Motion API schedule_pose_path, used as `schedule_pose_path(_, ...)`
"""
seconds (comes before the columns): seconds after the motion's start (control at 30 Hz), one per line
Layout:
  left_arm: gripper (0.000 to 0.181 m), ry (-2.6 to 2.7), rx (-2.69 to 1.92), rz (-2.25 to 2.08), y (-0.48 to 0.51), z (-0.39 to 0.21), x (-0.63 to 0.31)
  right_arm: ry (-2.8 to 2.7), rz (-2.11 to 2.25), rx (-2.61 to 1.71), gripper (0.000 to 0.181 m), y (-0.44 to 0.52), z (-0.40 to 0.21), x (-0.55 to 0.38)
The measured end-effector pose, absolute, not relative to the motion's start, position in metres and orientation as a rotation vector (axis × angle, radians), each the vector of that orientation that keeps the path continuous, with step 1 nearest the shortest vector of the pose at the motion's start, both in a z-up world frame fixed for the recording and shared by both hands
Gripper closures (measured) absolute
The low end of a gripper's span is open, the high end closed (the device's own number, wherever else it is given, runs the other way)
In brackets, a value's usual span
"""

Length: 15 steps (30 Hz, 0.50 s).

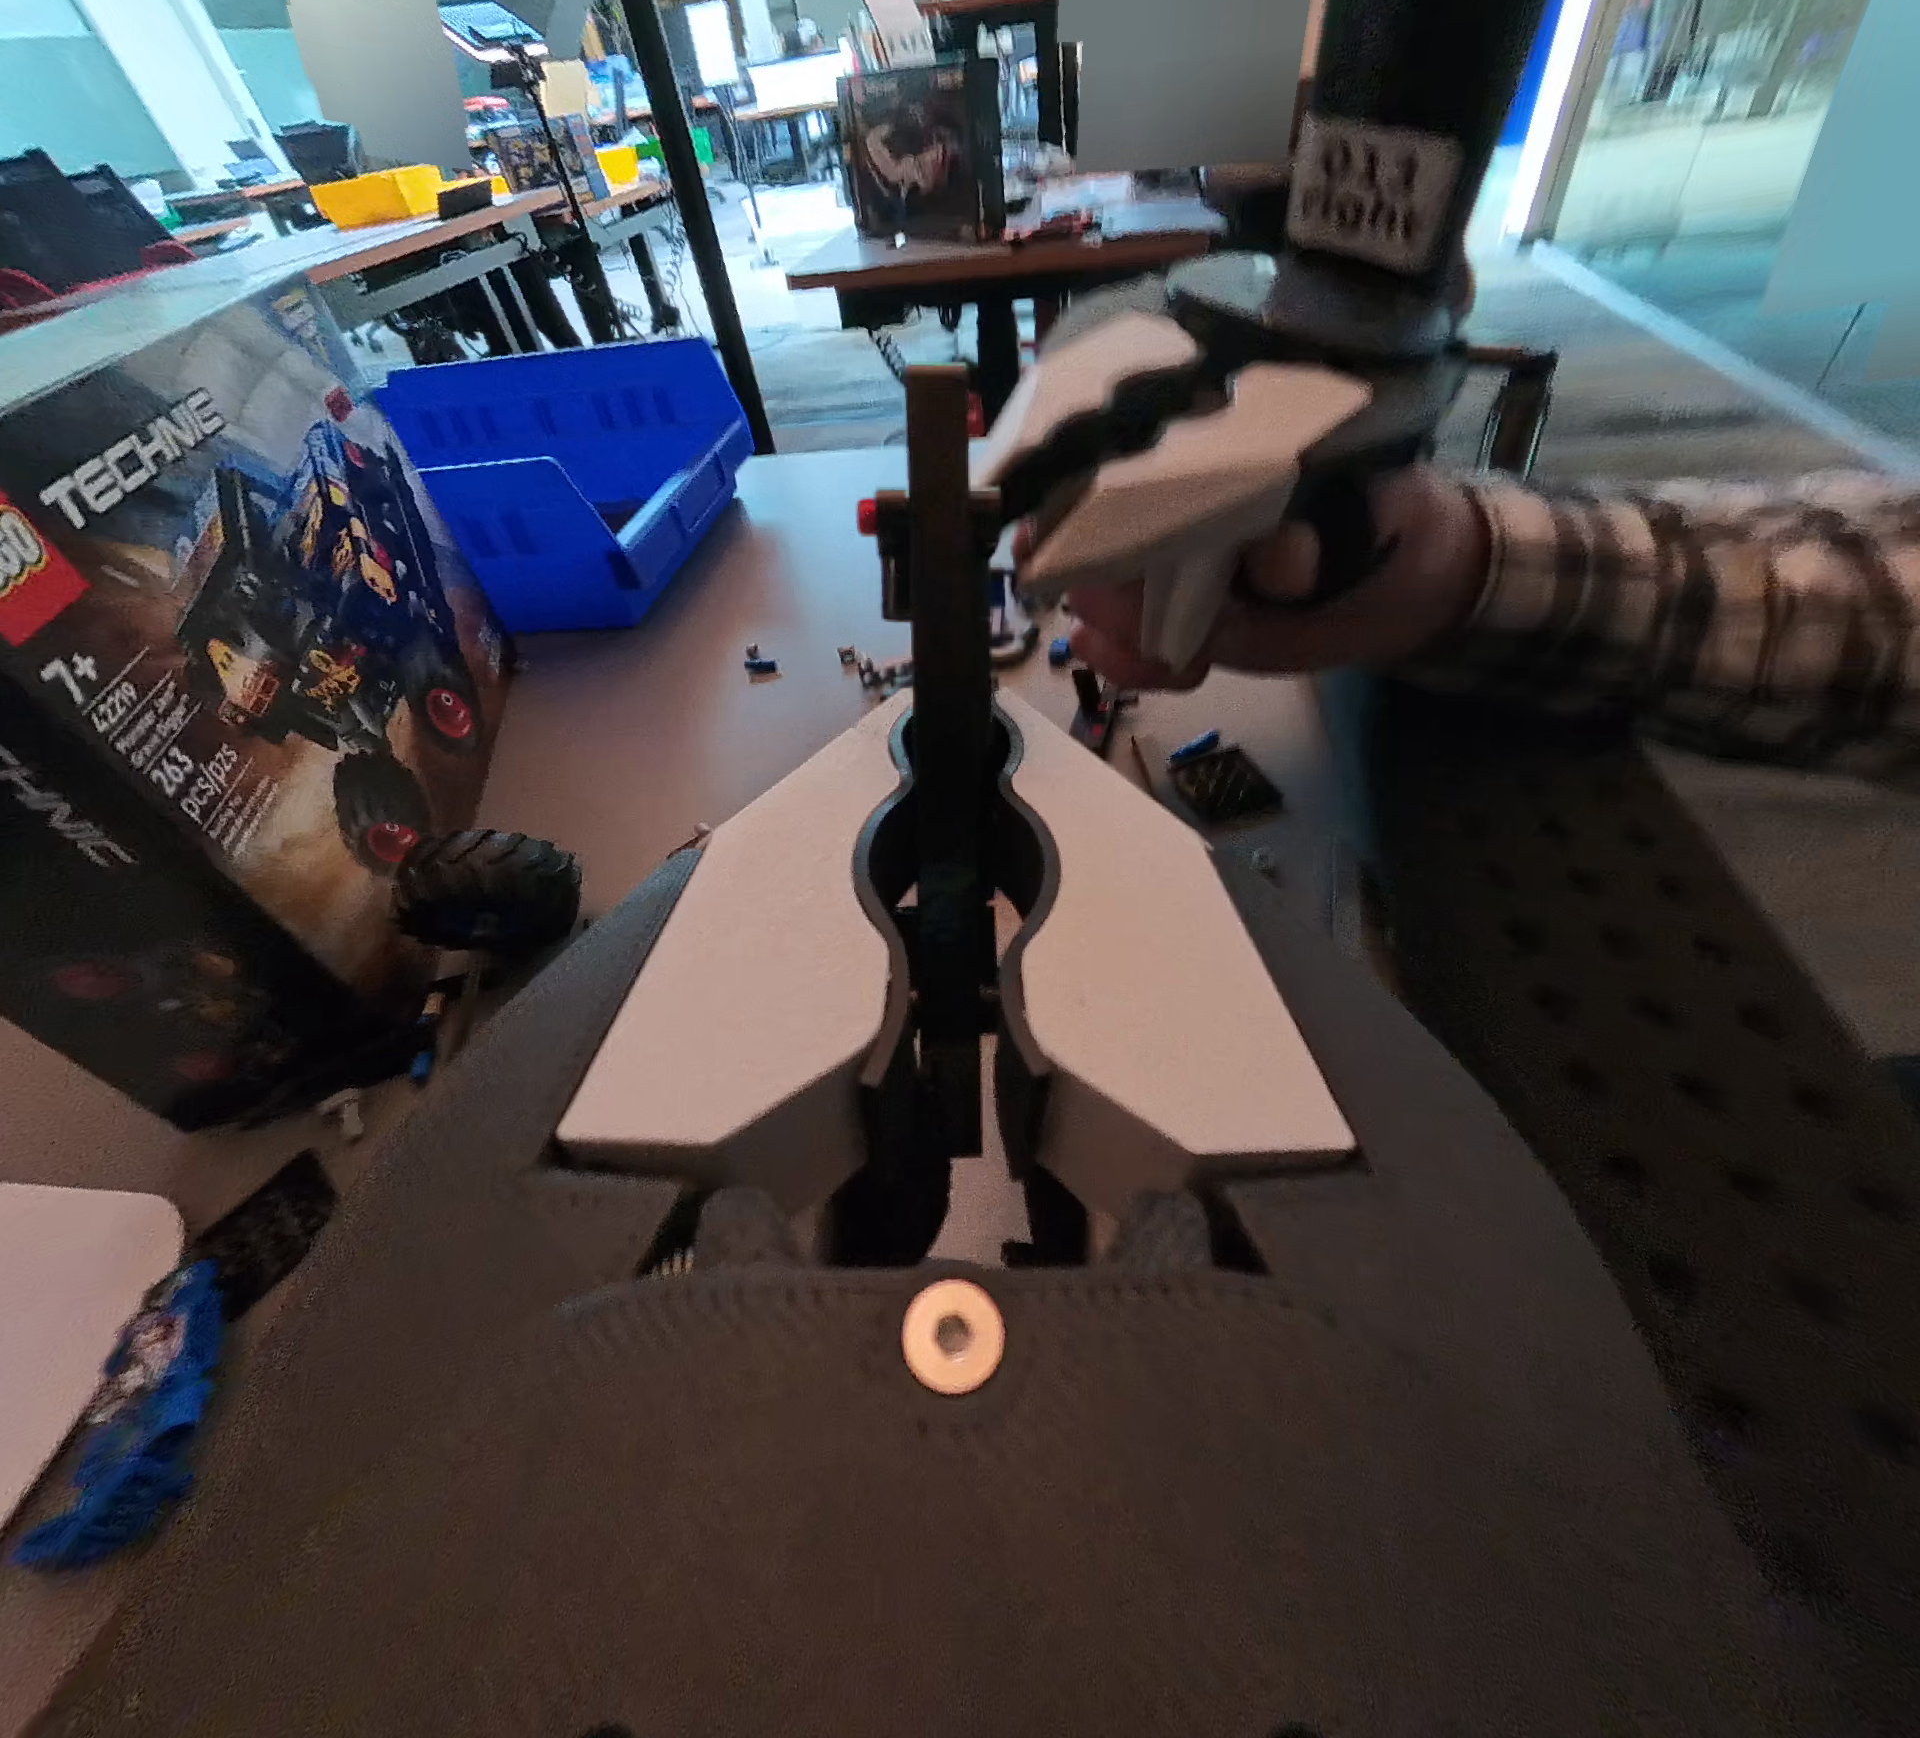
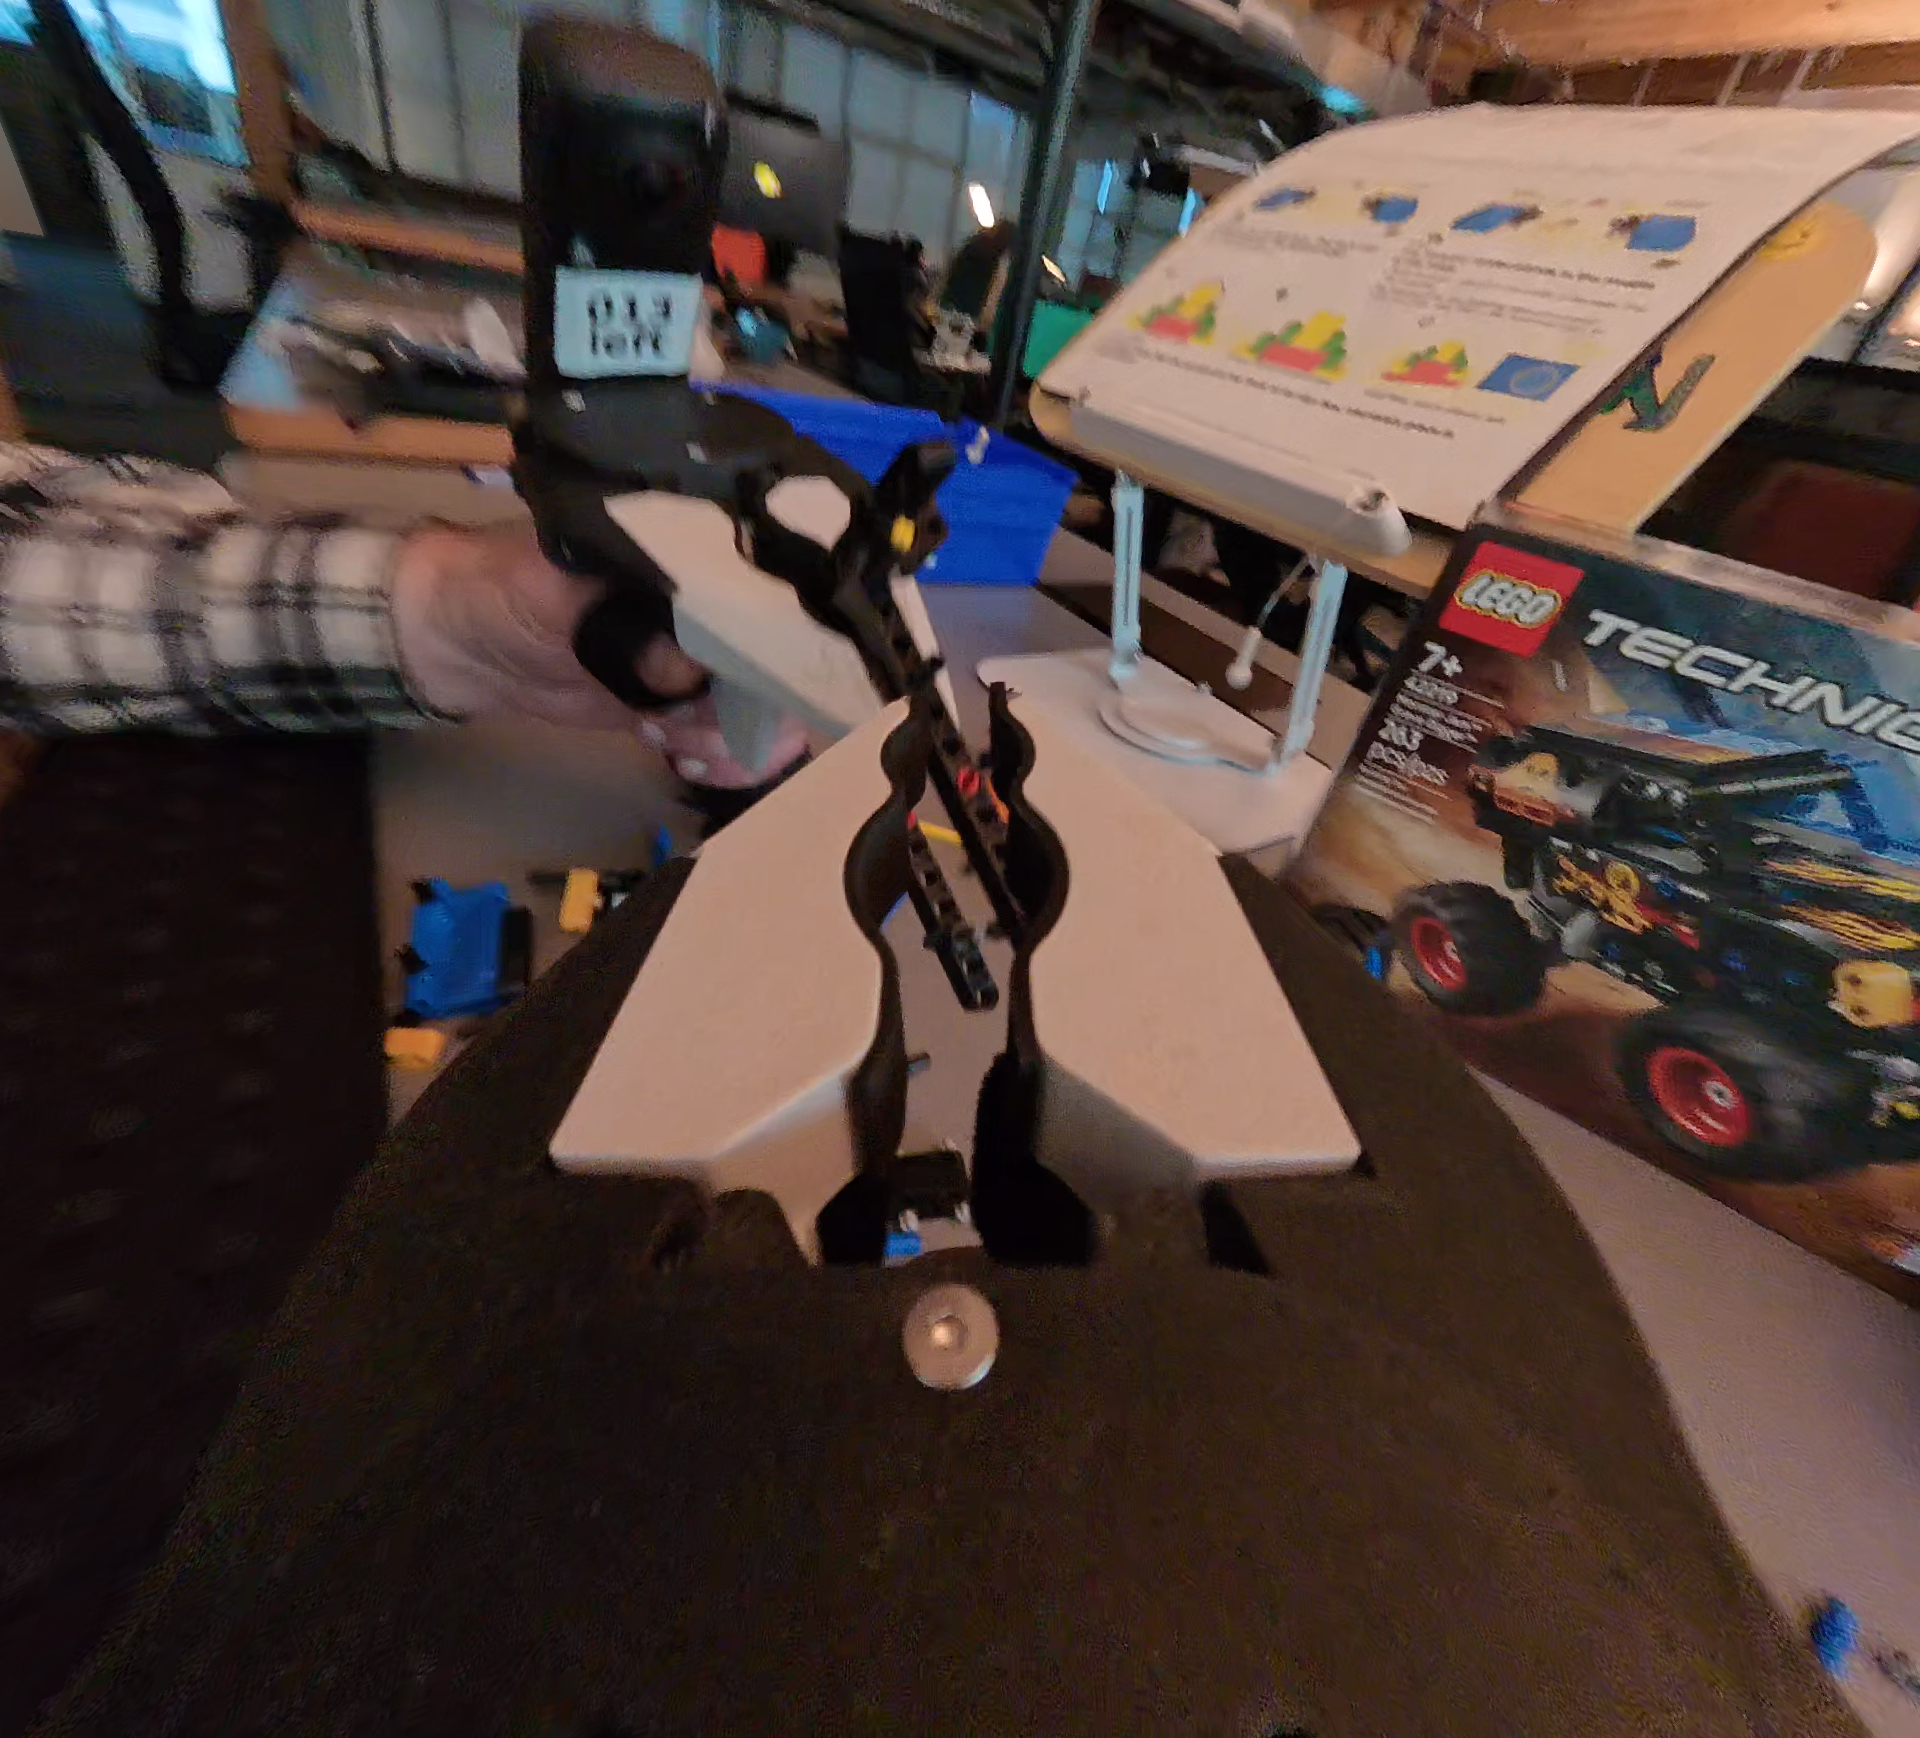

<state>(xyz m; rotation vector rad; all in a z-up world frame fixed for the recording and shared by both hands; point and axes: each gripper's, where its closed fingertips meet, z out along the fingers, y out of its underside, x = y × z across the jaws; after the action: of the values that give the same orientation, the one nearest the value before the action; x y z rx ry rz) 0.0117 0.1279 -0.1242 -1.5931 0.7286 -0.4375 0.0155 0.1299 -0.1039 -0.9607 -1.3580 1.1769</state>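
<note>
My left gripper (image 1: 951, 712) is shut on a black beam assembly (image 1: 935, 566) that stands upright between its fingers, above the grey table (image 1: 644, 732). A short cross piece with a red pin (image 1: 865, 512) sits near the assembly's top. My right gripper (image 1: 1003, 504), held by a hand in a plaid sleeve, comes in from the right with its tips on that cross piece. In the right wrist view the assembly (image 2: 940, 867) runs slantwise through the narrow gap of the right gripper (image 2: 956, 712). There the left gripper (image 2: 904, 504) holds its far end.
A toy set box (image 1: 208, 649) stands at the left, with a black tyre (image 1: 488, 888) beside it. A blue bin (image 1: 582, 483) lies behind. Small loose pieces (image 1: 862, 660) are scattered on the table. An instruction booklet on a white stand (image 2: 1403, 317) stands by the box (image 2: 1662, 805). A dark mat (image 1: 1610, 961) lies at the right. Only a small space, under 4 cm, lies between the two pairs of fingers.
</note>
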Motion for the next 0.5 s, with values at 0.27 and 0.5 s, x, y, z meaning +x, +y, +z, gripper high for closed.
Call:
schedule_pose_path(0.27,0.176,0.902,-1.596,-0.273,0.122,-0.138,0.021,-1.497,1.231,-0.974,0.176,0.113,-0.12,0.012)
schedule_pose_path(0.5,0.176,1.035,-1.546,-0.117,0.116,-0.139,0.022,-1.526,1.384,-1.008,0.18,0.104,-0.121,0.016)
